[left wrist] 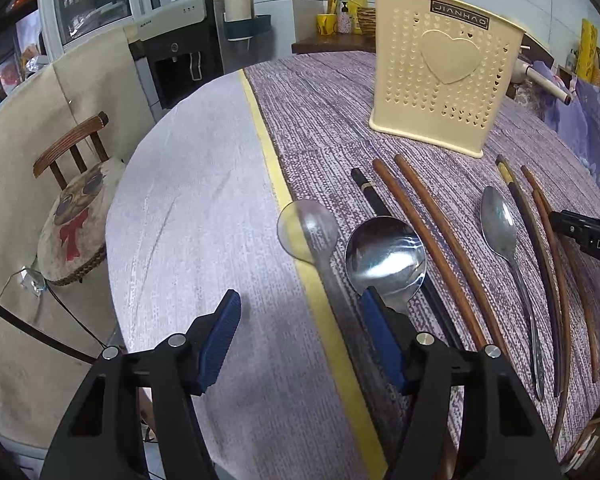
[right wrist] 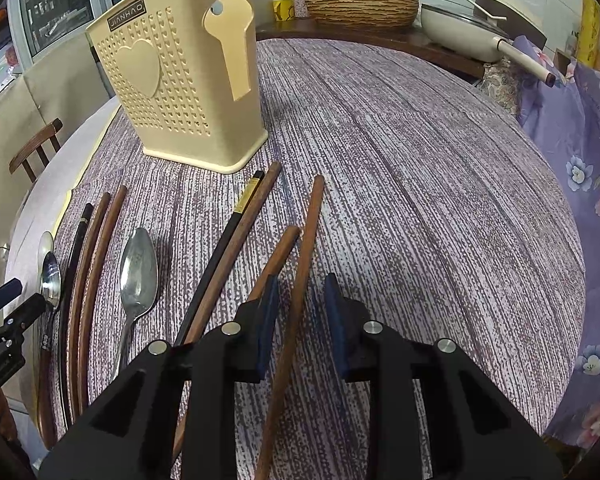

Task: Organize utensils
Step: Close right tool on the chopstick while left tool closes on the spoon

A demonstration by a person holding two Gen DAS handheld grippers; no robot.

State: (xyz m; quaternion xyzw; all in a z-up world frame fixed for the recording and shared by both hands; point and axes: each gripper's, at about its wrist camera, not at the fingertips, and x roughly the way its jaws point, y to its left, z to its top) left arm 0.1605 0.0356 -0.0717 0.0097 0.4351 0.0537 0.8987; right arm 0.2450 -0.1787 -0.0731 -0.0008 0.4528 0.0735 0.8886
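Right claw (right wrist: 300,300) hovering low over the purple woven table (right wrist: 420,160), blue pads narrowed around a long brown wooden chopstick (right wrist: 306,264) but not visibly pressing on it, a gap showing on the right side; nothing gripped yet. Shorter brown wooden chopstick (right wrist: 278,256) lying just beside the left pad, close enough to be caught by mistake. Left claw (left wrist: 300,320) standing roughly half open above the table's yellow stripe (left wrist: 268,152), holding nothing, its right pad overlapping the bowl of a shiny round steel spoon (left wrist: 384,256), with a clear plastic spoon (left wrist: 308,228) lying just to the left. Cream perforated plastic utensil holder with a heart on its face (right wrist: 172,92) standing upright behind the row of utensils, apparently still awaiting them. Judging the step as picking up the chopstick: centring the pads on that single stick, keeping the neighbouring one outside, closing firmly before lifting, then tipping it upright over the holder's open top. Likely slipping or pivoting if pinched too near one end.
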